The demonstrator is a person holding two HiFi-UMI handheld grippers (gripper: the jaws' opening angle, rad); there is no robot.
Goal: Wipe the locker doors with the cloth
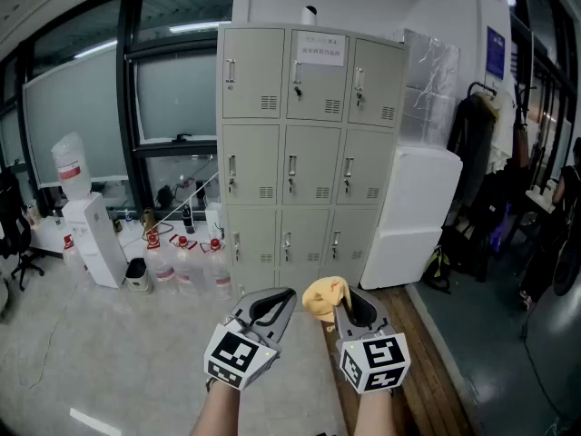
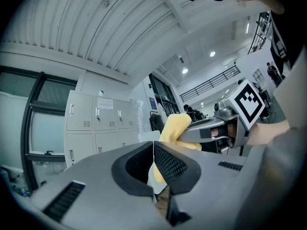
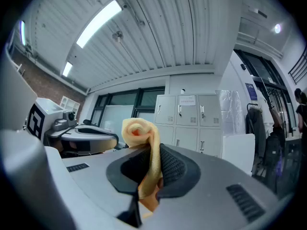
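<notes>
Right gripper [image 3: 151, 169] clenched on yellow cloth [image 3: 141, 133]; cloth's lower end buried between pads. Left gripper [image 2: 153, 162] closed, empty, just beside. Lockers [image 1: 309, 153] well ahead, untouched; door label [image 1: 320, 50] unreadable.

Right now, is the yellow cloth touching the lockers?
Apart. The head view shows the cloth pinched in the right gripper close to the person, while the lockers stand well back across the floor.

Pale floor [image 1: 109, 352], large windows [image 1: 177, 94].
</notes>
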